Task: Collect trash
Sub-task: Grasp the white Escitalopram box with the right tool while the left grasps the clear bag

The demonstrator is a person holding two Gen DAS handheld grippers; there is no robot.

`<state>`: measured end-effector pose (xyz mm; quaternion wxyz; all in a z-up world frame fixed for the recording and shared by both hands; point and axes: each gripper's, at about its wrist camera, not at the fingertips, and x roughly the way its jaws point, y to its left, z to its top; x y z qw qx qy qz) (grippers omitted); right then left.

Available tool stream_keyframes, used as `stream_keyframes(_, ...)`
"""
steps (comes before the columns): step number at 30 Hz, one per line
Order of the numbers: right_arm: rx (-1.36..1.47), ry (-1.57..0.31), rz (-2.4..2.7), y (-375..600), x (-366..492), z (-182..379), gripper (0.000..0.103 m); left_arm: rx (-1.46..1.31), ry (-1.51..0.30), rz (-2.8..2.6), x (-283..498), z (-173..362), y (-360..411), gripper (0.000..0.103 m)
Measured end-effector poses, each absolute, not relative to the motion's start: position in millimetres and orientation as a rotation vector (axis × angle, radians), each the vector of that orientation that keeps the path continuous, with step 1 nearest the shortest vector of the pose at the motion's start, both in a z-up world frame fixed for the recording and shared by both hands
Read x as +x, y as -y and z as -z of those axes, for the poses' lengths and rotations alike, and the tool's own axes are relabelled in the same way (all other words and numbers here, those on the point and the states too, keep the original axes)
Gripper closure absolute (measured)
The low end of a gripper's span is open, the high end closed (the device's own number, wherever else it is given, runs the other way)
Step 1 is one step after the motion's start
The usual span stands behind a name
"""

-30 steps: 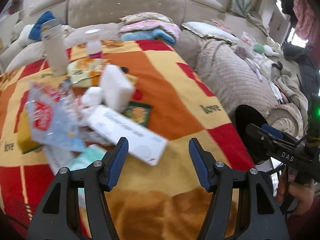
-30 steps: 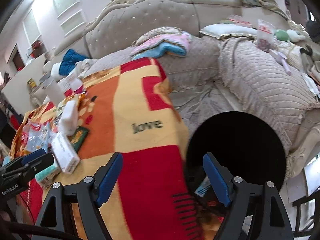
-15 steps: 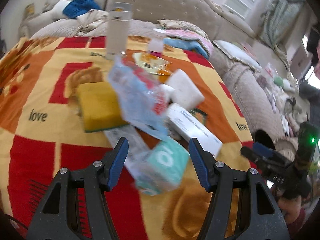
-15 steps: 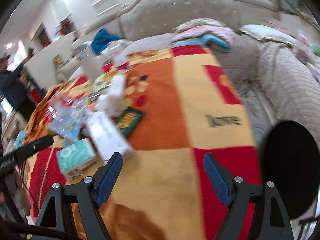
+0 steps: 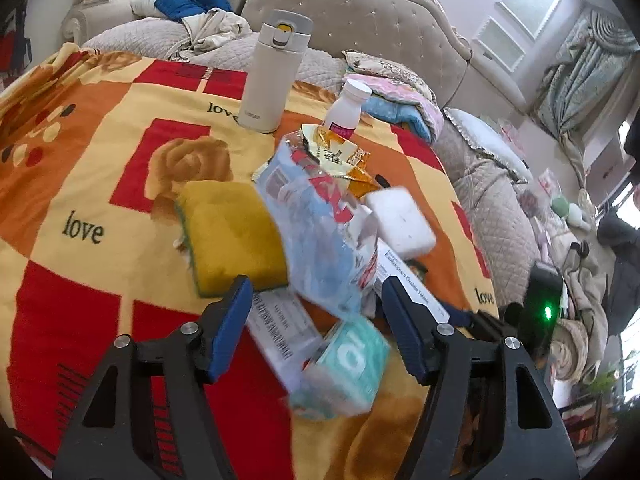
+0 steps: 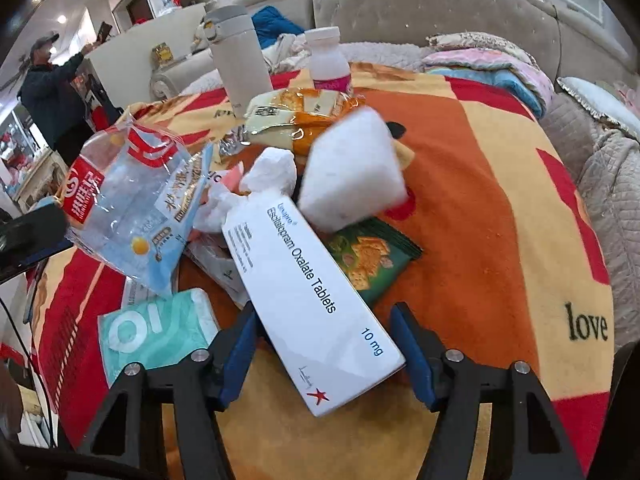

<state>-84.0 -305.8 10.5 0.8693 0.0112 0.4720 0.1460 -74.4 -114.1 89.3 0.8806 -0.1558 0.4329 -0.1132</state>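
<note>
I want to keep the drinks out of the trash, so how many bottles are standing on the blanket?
2. A tall grey flask stands at the far edge of the pile, and a small white bottle just right of it. Others may be hidden.

a home living room: tufted sofa (image 5: 360, 12), blanket (image 5: 100, 184).

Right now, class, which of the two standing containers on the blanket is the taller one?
The beige flask with the flip lid; the white bottle with the pink label beside it is much shorter.
</note>
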Motion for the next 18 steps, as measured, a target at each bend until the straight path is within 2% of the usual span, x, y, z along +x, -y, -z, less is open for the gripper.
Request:
stream_keyframes(3,0.025,-0.967,-0.299,310.3,-95.6,-16.3,0.049,-0.328,-0.897,0.219,-63.7,-86.0,122.7,0.037)
stream_keyframes(9,0.009,-0.972,-0.257,328.5,-120.4,-25.5,0.049,-0.325,-0.919,0.196,-43.4,-69.5,132.0,0.038)
stream_keyframes(10,0.003,-0.985,-0.254,330.0,-122.3,-24.2,0.048,-0.33,-0.919,0.201,-42.4,-67.8,131.7,0.041)
stream_keyframes(11,0.002,-0.991,-0.249,331.5,-123.3,-22.8,0.047,-0.339,-0.917,0.211,-42.4,-67.5,131.2,0.056)
stream_keyframes(13,-0.001,-1.006,-0.227,333.6,-122.8,-19.2,0.036,-0.34,-0.928,0.23,-42.7,-66.4,130.4,0.069)
stream_keyframes(17,0.025,-0.993,-0.243,332.0,-115.3,-17.9,0.035,-0.349,-0.949,0.281,-43.7,-66.1,129.0,0.081)
stream_keyframes(18,0.023,-0.991,-0.25,330.5,-113.9,-16.9,0.041,-0.349,-0.95,0.287,-45.4,-67.9,128.4,0.081)
